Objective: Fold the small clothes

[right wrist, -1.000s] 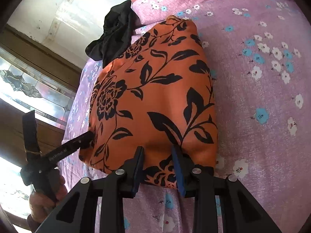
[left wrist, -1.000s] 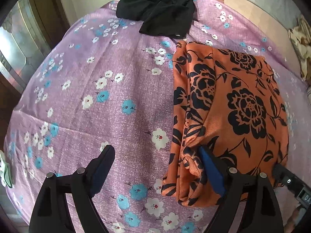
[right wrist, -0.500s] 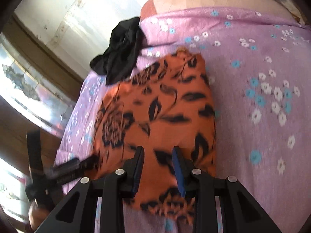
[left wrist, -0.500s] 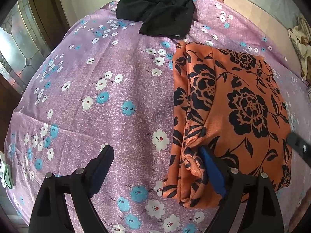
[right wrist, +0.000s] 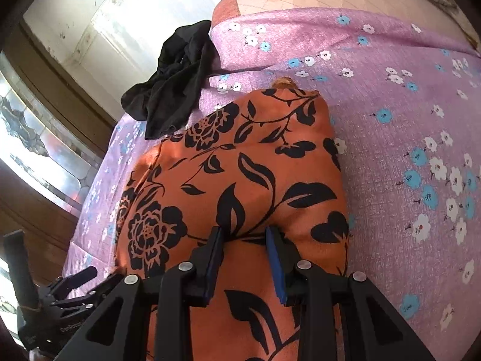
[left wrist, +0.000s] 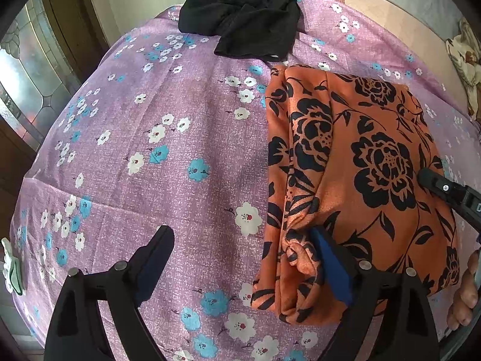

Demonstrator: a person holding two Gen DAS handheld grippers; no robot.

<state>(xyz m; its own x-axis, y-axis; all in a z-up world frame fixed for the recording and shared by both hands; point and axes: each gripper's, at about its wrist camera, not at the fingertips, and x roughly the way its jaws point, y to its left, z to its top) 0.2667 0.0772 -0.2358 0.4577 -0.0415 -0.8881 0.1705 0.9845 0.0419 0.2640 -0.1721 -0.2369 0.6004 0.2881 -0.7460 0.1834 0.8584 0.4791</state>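
Note:
An orange cloth with black flowers (left wrist: 369, 162) lies folded on the purple flowered bedsheet (left wrist: 180, 150). My left gripper (left wrist: 240, 240) stands wide open at the cloth's near left corner, its right finger (left wrist: 327, 258) against the bunched edge and its left finger on bare sheet. The right wrist view shows my right gripper (right wrist: 244, 246) low over the same cloth (right wrist: 240, 165), pads a narrow gap apart with flat fabric beneath and no fold pinched. One of its fingers (left wrist: 442, 185) reaches over the cloth's right side in the left wrist view.
A crumpled black garment (left wrist: 249, 21) sits at the far end of the sheet, just beyond the orange cloth. A leaded glass window (left wrist: 30, 90) and dark wood frame run along the left. Bare peach mattress (left wrist: 375, 15) shows beyond. A hand's fingers (left wrist: 466, 294) appear at lower right.
My right gripper has slid from the cloth's near edge inward over its top, jaws unchanged. The cloth has stayed in place. The left gripper has not moved.

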